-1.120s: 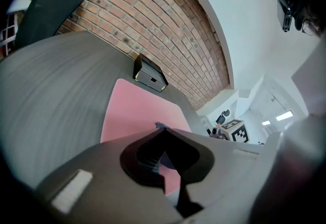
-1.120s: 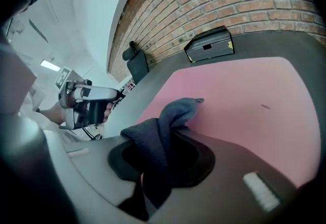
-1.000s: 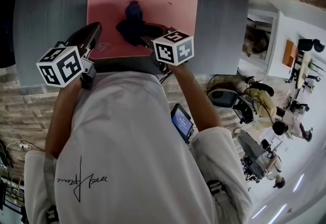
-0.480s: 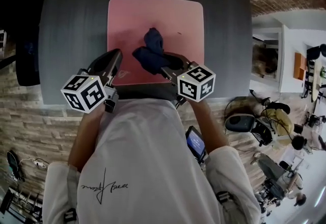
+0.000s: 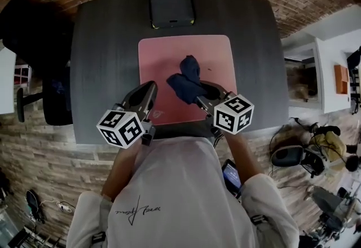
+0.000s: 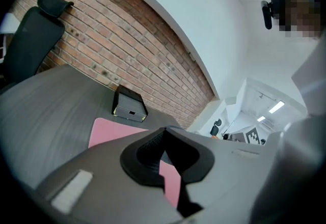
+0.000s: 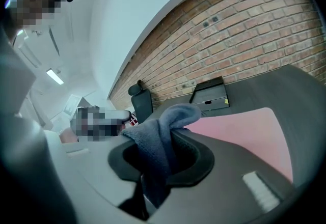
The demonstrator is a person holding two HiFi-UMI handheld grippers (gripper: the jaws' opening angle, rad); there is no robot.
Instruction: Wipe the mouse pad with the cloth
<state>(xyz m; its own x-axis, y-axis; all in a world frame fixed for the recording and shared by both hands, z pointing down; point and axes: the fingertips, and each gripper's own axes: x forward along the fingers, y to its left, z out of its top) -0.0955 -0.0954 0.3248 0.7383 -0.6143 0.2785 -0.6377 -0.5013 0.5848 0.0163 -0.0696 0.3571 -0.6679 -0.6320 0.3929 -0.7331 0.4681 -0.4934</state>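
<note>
Pinched blue cloth [image 5: 186,78] in right gripper [image 5: 200,93] over middle of pink mouse pad [image 5: 217,52]. Held left gripper [image 5: 148,93] pressed together, empty, at pad's near edge. Probably needed cloth lowered flat, wiped in overlapping strokes.

One mouse pad [image 5: 217,55], one cloth [image 5: 186,80], one black box [image 5: 171,3] and one bench [image 5: 101,72] were counted; two grippers were seen, the left gripper [image 5: 148,91] and the right gripper [image 5: 204,92]; one office chair [image 6: 30,39] was noted
</note>
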